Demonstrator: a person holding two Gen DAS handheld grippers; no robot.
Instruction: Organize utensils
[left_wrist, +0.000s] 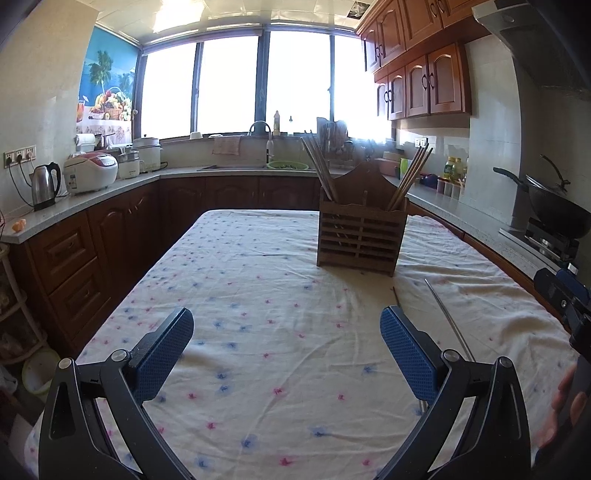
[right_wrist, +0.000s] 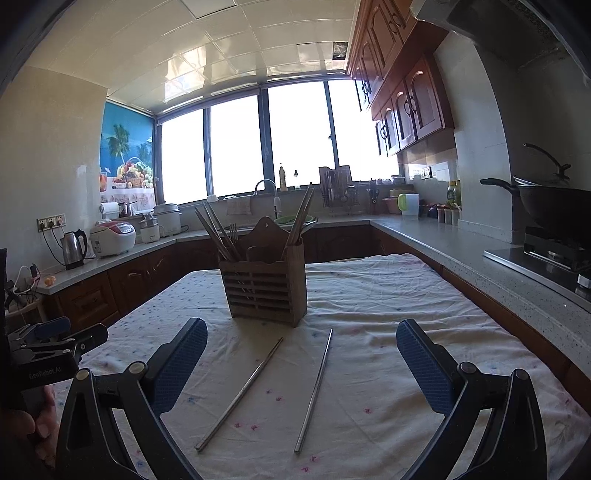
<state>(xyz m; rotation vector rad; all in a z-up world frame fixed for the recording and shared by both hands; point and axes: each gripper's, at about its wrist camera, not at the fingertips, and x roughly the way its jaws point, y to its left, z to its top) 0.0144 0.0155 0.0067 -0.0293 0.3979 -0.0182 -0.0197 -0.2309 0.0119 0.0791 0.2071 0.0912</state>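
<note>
Two blue pads of the right gripper (right_wrist: 301, 363) stand wide apart, low over the cloth (right_wrist: 388, 332), and nothing is between them but cloth and two metal chopsticks (right_wrist: 314, 391). Both chopsticks lie flat on the cloth, side by side but not touching, close at the far end and spread apart at the near end. Just past them stands the wooden box (right_wrist: 264, 284) with slats on its front. It has a left part and a right part. Brown chopsticks (right_wrist: 216, 232) lean in the left part, and a fork sticks up there too. More brown chopsticks lean in the right part. From the left wrist view, the left gripper (left_wrist: 286, 349) is spread wide too and grips nothing, with bare cloth between its pads. One metal chopstick lies just right of its right pad, and the tip of the other pokes out beside that pad. A hand (left_wrist: 561, 406) shows at the right edge.
</note>
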